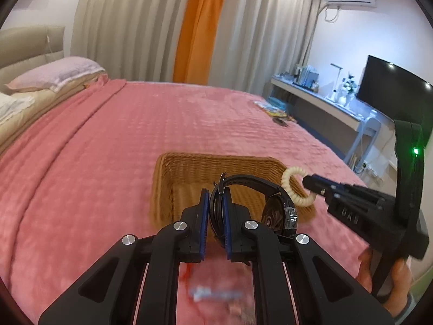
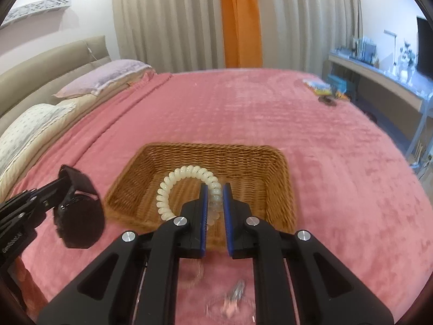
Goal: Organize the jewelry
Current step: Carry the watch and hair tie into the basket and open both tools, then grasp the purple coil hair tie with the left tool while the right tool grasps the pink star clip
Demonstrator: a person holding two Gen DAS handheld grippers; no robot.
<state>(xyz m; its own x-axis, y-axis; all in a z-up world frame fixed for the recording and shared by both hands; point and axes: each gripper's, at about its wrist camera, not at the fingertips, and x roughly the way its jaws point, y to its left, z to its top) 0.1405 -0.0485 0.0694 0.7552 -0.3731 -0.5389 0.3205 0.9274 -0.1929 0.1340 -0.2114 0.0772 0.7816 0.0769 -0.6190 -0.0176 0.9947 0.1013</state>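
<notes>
Left gripper (image 1: 215, 211) clamped on black wristwatch (image 1: 278, 211) strap, right gripper (image 2: 215, 205) pinching cream spiral hair tie (image 2: 173, 187), both above wicker basket (image 2: 278, 178) on pink bedspread (image 2: 270, 113)

home bedroom | bed (image 2: 243, 113) with pink blanket | pillows (image 2: 105, 77) | curtains (image 1: 130, 27) | tv (image 1: 392, 92)

Both wrist views close above bed, facing curtains; shared: wicker basket (image 1: 216, 173) (image 2: 205, 157); foreground apparently blurred.
</notes>
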